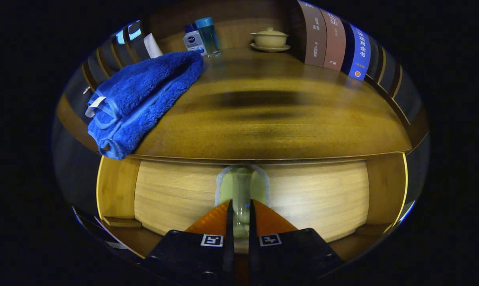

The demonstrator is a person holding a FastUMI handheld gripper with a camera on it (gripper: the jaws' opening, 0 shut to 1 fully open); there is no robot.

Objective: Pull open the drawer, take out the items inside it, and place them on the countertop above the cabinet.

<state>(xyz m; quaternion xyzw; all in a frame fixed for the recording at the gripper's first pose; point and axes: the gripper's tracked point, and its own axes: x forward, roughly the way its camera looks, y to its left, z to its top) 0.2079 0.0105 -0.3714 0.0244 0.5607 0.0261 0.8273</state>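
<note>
Fingers [241, 216] stand nearly closed on the pale green drawer handle [241, 186], one on each side of its narrow stem, and both appear to press on it. The handle sits at the middle of the light wooden drawer front [311, 194], just under the front edge of the bench [271, 123]. The drawer looks shut or barely started, so the items inside are hidden.

Slip seems the main risk. The stem is slim and smooth-looking (perhaps glossy, though the light makes that hard to judge), so a pull that is not straight back along the drawer's travel could let the fingers slide off. A pull angled upward could bind the drawer against the underside of the bench.

A blue towel [140, 99] lies at the left edge of the bench and droops over its front edge, just above the drawer's left end. A sharp tug or shake of the cabinet could send it sliding off, possibly into the opened drawer. At the back edge stand two bottles [201, 37], a lidded cup on a saucer [270, 39] and upright books [334, 39]; a jolt could rattle or topple these.
</note>
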